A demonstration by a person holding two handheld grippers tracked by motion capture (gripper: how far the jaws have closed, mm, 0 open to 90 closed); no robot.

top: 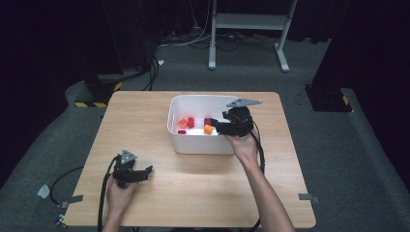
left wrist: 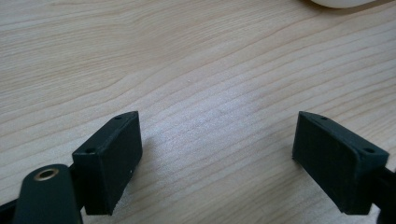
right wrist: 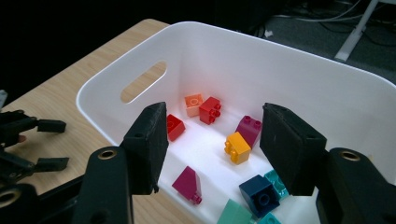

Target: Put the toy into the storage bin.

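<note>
A white bin (right wrist: 140,83) stands on the wooden table (top: 145,121) and holds several toy bricks. Among them are an orange brick (right wrist: 237,148), a red one (right wrist: 210,110), a purple one (right wrist: 249,129), a magenta slope (right wrist: 188,183) and a dark blue one (right wrist: 259,195). My right gripper (right wrist: 214,127) hangs over the bin's right side (top: 215,124), open, with nothing pressed between its pads. My left gripper (top: 147,171) rests low over bare wood at the table's front left, jaws wide open (left wrist: 217,149) and empty.
The bin (top: 203,144) sits at the table's middle back, with a handle slot in its left wall. Cables trail from both grippers across the table. A white stand (top: 246,29) and dark equipment stand on the floor beyond the table.
</note>
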